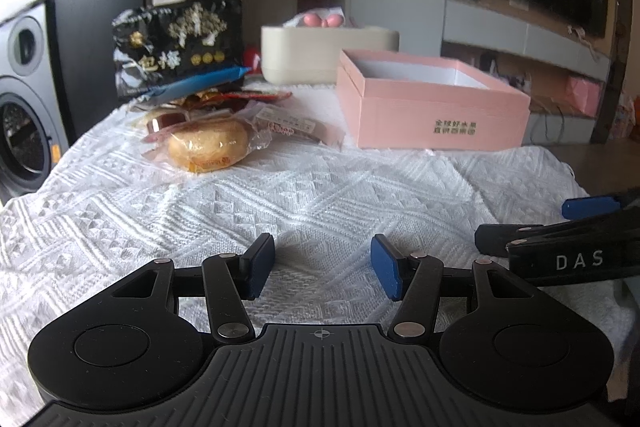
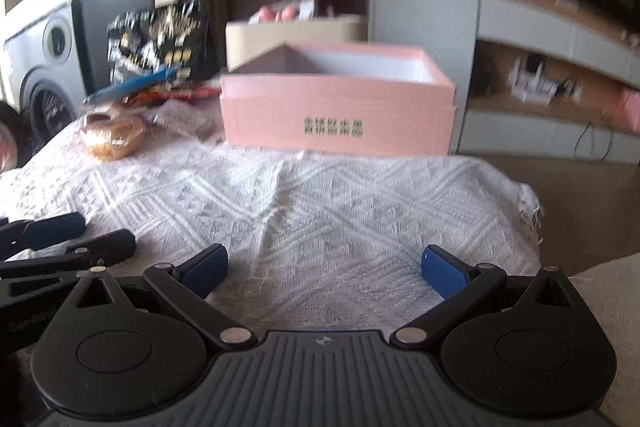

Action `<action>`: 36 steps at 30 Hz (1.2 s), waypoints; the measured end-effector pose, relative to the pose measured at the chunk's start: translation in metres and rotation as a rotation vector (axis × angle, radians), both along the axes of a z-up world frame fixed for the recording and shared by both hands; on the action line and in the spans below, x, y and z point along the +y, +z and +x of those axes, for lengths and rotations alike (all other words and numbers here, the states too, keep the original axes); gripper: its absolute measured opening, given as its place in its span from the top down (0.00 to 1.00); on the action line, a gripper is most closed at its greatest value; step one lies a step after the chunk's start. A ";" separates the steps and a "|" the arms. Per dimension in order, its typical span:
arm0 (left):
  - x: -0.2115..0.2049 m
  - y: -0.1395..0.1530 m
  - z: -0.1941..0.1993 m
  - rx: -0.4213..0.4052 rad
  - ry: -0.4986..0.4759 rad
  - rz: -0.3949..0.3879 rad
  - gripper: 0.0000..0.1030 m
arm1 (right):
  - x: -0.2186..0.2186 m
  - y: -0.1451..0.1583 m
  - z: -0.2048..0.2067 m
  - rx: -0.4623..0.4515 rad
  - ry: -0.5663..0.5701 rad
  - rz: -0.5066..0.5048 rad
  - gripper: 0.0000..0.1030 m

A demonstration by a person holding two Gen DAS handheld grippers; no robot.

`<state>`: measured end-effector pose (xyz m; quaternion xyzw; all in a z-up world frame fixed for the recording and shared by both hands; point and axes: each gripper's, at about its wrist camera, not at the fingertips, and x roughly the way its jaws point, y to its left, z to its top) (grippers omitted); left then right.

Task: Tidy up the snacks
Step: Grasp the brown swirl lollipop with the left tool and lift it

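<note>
While both sets of jaws stand spread and empty, the left gripper [image 1: 322, 269] should go for the wrapped pastry [image 1: 208, 147] at the front of the snack pile, left of the empty pink box [image 1: 436, 107] on the bench [image 1: 320, 195]; the right gripper [image 2: 324, 273] waits.

A cloth [image 1: 304, 195] is spread over the tabletop. At its far left a pile of snacks [image 1: 208, 131] is heaped, with a tall bag [image 1: 180, 43] stood behind it. To the right an open box [image 1: 432, 103] is set, and a bin [image 1: 328, 55] is placed behind both.
</note>
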<state>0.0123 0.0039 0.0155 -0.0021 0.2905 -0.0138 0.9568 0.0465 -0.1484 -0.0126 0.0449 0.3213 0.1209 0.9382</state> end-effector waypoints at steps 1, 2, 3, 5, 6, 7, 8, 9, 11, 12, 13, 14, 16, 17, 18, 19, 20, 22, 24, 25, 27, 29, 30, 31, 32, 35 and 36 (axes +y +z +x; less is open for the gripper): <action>0.002 -0.002 0.005 0.019 -0.010 0.000 0.42 | 0.000 0.001 0.005 0.023 0.014 -0.007 0.00; 0.002 0.001 0.006 0.032 -0.020 0.002 0.42 | 0.001 0.003 0.009 0.049 0.035 -0.025 0.00; 0.004 0.003 0.009 0.053 -0.034 0.003 0.42 | 0.004 0.004 0.012 0.064 0.051 -0.039 0.00; 0.009 0.007 0.017 0.090 -0.074 0.008 0.41 | 0.002 0.005 0.016 0.086 0.068 -0.036 0.00; 0.012 0.009 0.021 0.107 -0.105 0.012 0.41 | 0.003 0.005 0.019 0.094 0.077 -0.043 0.00; 0.017 0.011 0.026 0.129 -0.137 0.002 0.41 | 0.004 0.005 0.019 0.102 0.077 -0.047 0.00; 0.022 0.013 0.030 0.149 -0.155 -0.018 0.41 | 0.005 0.006 0.019 0.111 0.077 -0.051 0.00; 0.030 0.016 0.037 0.173 -0.169 -0.054 0.45 | 0.005 0.007 0.019 0.117 0.083 -0.061 0.00; 0.040 0.020 0.040 0.186 -0.168 -0.095 0.48 | 0.005 0.010 0.026 0.149 0.105 -0.066 0.00; 0.042 0.022 0.041 0.177 -0.153 -0.095 0.49 | 0.005 0.012 0.031 0.170 0.121 -0.073 0.00; 0.043 0.024 0.043 0.160 -0.129 -0.077 0.50 | 0.007 0.014 0.036 0.188 0.140 -0.077 0.00; 0.045 0.026 0.044 0.152 -0.120 -0.059 0.53 | 0.009 0.017 0.041 0.191 0.162 -0.076 0.00; 0.053 0.030 0.049 0.147 -0.144 -0.068 0.54 | 0.017 0.021 0.046 0.168 0.231 -0.070 0.04; 0.061 0.034 0.054 0.161 -0.155 -0.100 0.55 | 0.023 0.023 0.049 0.154 0.269 -0.067 0.05; 0.071 0.040 0.061 0.184 -0.170 -0.151 0.55 | 0.030 0.027 0.052 0.142 0.318 -0.054 0.06; 0.081 0.045 0.067 0.197 -0.186 -0.201 0.55 | 0.036 0.031 0.055 0.129 0.352 -0.034 0.06; 0.094 0.052 0.072 0.195 -0.201 -0.261 0.55 | 0.043 0.035 0.058 0.111 0.385 -0.008 0.07; 0.120 0.065 0.081 0.133 -0.190 -0.346 0.55 | 0.056 0.042 0.063 0.066 0.429 0.032 0.07; 0.140 0.075 0.088 0.066 -0.127 -0.335 0.55 | 0.069 0.049 0.068 0.007 0.463 0.061 0.07; 0.148 0.079 0.094 0.033 -0.087 -0.293 0.55 | 0.076 0.051 0.071 -0.010 0.475 0.067 0.07; 0.156 0.080 0.108 0.000 -0.058 -0.215 0.55 | 0.087 0.053 0.077 -0.029 0.489 0.085 0.07; 0.165 0.074 0.129 0.013 -0.060 -0.173 0.55 | 0.095 0.052 0.083 -0.030 0.491 0.101 0.07; 0.169 0.069 0.139 0.030 -0.077 -0.175 0.55 | 0.096 0.051 0.085 -0.022 0.495 0.113 0.07; 0.175 0.062 0.151 0.056 -0.093 -0.193 0.55 | 0.095 0.049 0.085 -0.012 0.500 0.124 0.07; 0.180 0.054 0.163 0.093 -0.102 -0.225 0.55 | 0.095 0.047 0.086 -0.003 0.501 0.129 0.07; 0.192 0.031 0.179 0.188 -0.128 -0.328 0.55 | 0.093 0.041 0.086 0.004 0.493 0.123 0.07; 0.193 0.026 0.182 0.201 -0.132 -0.336 0.55 | 0.090 0.039 0.082 -0.001 0.492 0.119 0.07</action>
